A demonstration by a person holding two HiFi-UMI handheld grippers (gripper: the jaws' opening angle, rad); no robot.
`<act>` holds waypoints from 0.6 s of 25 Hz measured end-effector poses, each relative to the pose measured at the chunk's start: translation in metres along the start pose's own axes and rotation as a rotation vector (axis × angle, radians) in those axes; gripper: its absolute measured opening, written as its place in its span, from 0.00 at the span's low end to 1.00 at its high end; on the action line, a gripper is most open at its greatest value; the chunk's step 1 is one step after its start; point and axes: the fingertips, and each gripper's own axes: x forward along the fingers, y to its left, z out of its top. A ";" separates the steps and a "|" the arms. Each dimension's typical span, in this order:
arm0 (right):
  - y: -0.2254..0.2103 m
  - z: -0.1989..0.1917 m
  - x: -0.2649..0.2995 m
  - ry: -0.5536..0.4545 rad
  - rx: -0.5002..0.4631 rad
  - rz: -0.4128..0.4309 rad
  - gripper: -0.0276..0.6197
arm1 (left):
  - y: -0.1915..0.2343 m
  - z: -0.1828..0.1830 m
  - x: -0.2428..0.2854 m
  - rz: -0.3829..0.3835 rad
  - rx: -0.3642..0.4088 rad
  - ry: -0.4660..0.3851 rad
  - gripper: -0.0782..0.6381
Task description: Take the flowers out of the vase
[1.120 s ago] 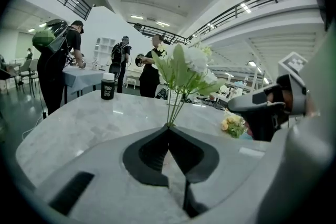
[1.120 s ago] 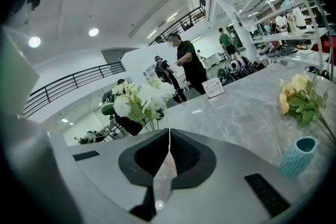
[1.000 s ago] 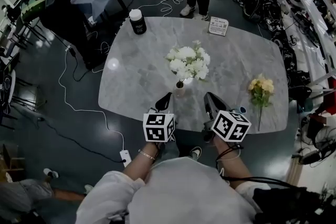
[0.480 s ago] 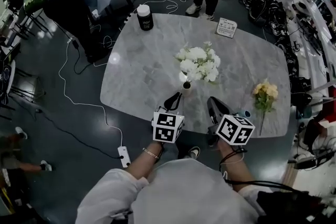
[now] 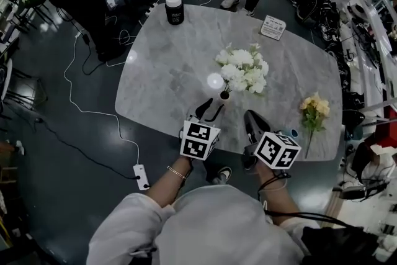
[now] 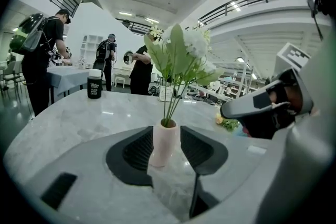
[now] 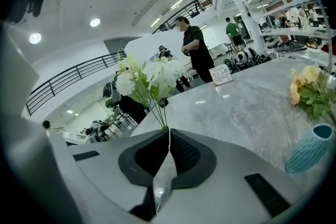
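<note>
- Your left gripper has its jaws parted, and they have just been opening; the pink vase stands upright between them, so this claw is released, straddling the vase and not clamped on it
- The right pad shows a thin gap to the vase; the left pad lies very close, and you cannot tell from the left gripper view whether it touches
- The white flowers are in the vase, with their green stems rising out of its mouth and the heads well above the jaws
- Your right gripper is clenched, with its jaws pressed together and nothing between them; it hovers just beside the left one, and the white bunch shows beyond its tips
- In the head view the vase stands on the marble table, near the edge closest to you and just ahead of your left gripper
- A bunch of yellow flowers lies on the table well to the right of the vase, with a small teal vase near it
- On the far side stand a black jar and a white card, well apart from each other
</note>
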 end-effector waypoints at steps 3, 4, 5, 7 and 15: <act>-0.001 -0.001 0.000 0.004 -0.001 -0.008 0.06 | 0.002 -0.001 0.005 -0.017 0.003 0.015 0.37; -0.002 -0.001 0.000 0.004 -0.002 -0.012 0.06 | 0.001 0.000 0.007 -0.025 0.003 0.016 0.38; -0.003 -0.001 -0.001 0.004 -0.002 -0.017 0.06 | 0.001 0.001 0.008 -0.033 0.004 0.015 0.39; -0.005 -0.001 -0.002 0.003 0.000 -0.025 0.06 | 0.000 0.001 0.011 -0.044 0.011 0.013 0.42; -0.011 0.001 0.005 0.011 -0.005 -0.037 0.06 | -0.004 -0.007 0.032 -0.091 0.053 0.044 0.50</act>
